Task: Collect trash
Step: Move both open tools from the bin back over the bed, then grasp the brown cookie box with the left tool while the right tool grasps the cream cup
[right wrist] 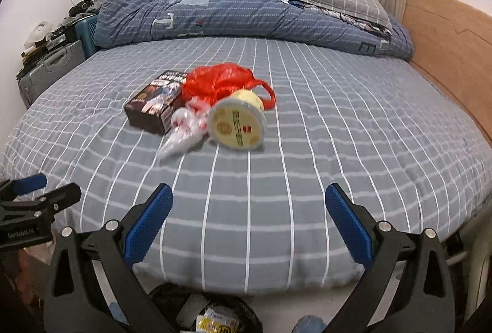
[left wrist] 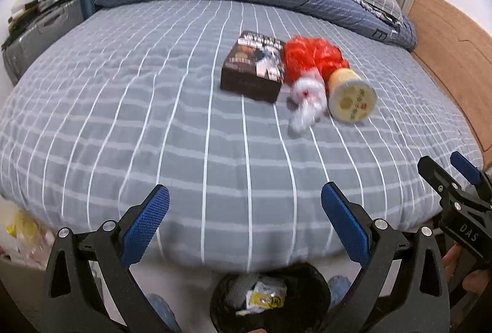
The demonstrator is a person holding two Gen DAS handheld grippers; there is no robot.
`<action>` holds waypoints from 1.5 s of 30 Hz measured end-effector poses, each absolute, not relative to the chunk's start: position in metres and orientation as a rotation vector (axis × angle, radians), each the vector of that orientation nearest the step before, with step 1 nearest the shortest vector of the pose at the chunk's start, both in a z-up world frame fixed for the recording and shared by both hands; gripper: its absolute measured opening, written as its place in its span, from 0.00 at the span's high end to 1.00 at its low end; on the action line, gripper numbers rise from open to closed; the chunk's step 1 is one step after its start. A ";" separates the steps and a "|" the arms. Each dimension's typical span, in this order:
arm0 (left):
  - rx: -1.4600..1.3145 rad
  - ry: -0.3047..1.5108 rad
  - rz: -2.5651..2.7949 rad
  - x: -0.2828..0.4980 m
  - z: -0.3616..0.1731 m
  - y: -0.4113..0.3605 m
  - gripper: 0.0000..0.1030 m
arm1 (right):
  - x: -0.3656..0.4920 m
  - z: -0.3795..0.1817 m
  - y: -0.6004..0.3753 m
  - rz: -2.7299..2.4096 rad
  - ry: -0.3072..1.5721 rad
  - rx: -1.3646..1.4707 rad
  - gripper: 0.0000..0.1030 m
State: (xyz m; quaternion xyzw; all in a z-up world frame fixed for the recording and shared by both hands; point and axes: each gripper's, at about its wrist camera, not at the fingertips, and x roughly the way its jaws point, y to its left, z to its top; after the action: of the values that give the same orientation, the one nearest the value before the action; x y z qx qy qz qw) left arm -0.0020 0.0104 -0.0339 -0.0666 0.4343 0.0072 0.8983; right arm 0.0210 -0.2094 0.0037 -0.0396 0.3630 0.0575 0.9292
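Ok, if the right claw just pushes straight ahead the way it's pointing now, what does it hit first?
Probably the yellow tub lying on its side on the bed. The right claw, open and empty, has only bare sheet before it, though depth is hard to judge.

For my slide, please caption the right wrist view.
Open right gripper faces dark printed box, red plastic bag, round yellow tub on bed.

Soft checked cloth sheet (right wrist: 276,179), crinkled glossy red plastic bag (right wrist: 218,81), printed cardboard box (right wrist: 150,108)

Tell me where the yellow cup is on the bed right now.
The yellow cup lies on its side mid-bed, at the right end of the trash cluster, beside the white wrapper and in front of the red plastic bag.
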 end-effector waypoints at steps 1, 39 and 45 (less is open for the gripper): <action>-0.129 0.896 0.015 0.008 -0.033 0.011 0.06 | 0.031 0.004 -0.207 0.117 0.741 -0.086 0.07; -0.035 0.915 -0.037 0.204 -0.084 0.006 0.06 | 0.189 -0.061 -0.182 0.142 0.856 0.015 0.07; -0.034 0.918 -0.038 0.212 -0.091 0.007 0.06 | 0.192 -0.066 -0.185 0.148 0.874 0.046 0.11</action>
State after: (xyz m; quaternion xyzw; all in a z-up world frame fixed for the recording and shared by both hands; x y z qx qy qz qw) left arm 0.2117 0.0074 -0.0909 -0.0165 0.4428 -0.0185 0.8963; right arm 0.1923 -0.1852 -0.0657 0.0223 0.4226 0.0718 0.9032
